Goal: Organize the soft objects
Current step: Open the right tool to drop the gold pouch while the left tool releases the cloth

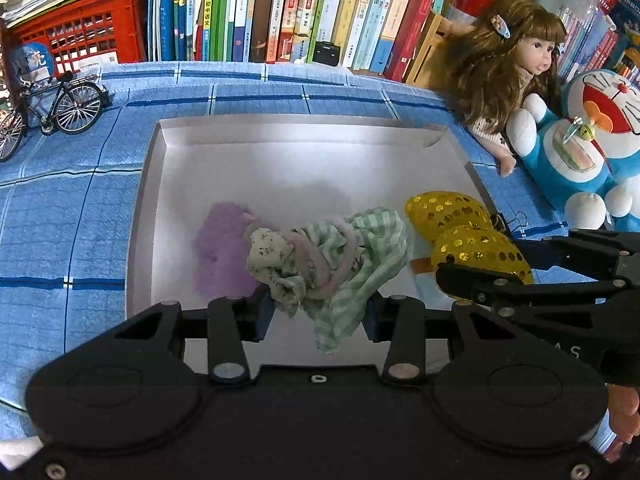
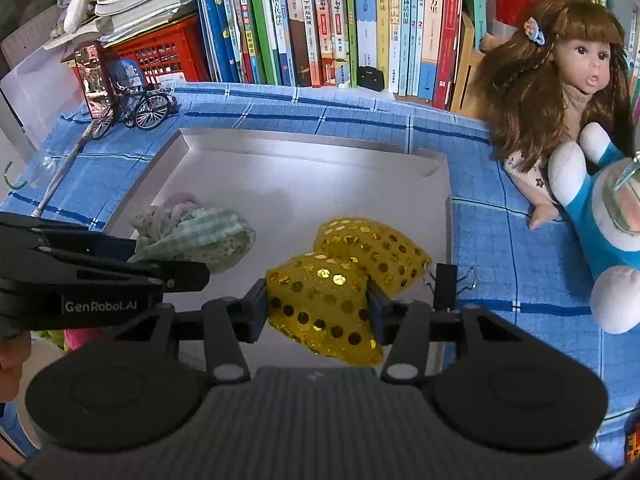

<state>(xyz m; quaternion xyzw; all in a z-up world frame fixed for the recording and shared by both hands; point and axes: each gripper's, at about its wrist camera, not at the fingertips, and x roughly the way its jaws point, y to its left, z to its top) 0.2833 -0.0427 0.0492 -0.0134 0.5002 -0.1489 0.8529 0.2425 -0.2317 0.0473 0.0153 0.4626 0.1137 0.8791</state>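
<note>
A shallow grey tray lies on the blue checked cloth. My left gripper is shut on a bundle of green checked and floral cloth with pink bands and holds it over the tray's near side, above a purple cloth lying in the tray. My right gripper is shut on a yellow sequined bow over the tray's right part. The bow and the right gripper's fingers also show in the left wrist view; the bundle shows in the right wrist view.
A long-haired doll and a blue Doraemon plush sit right of the tray. A model bicycle and a red crate stand at the back left. A row of books lines the back. A black binder clip sits at the tray's right edge.
</note>
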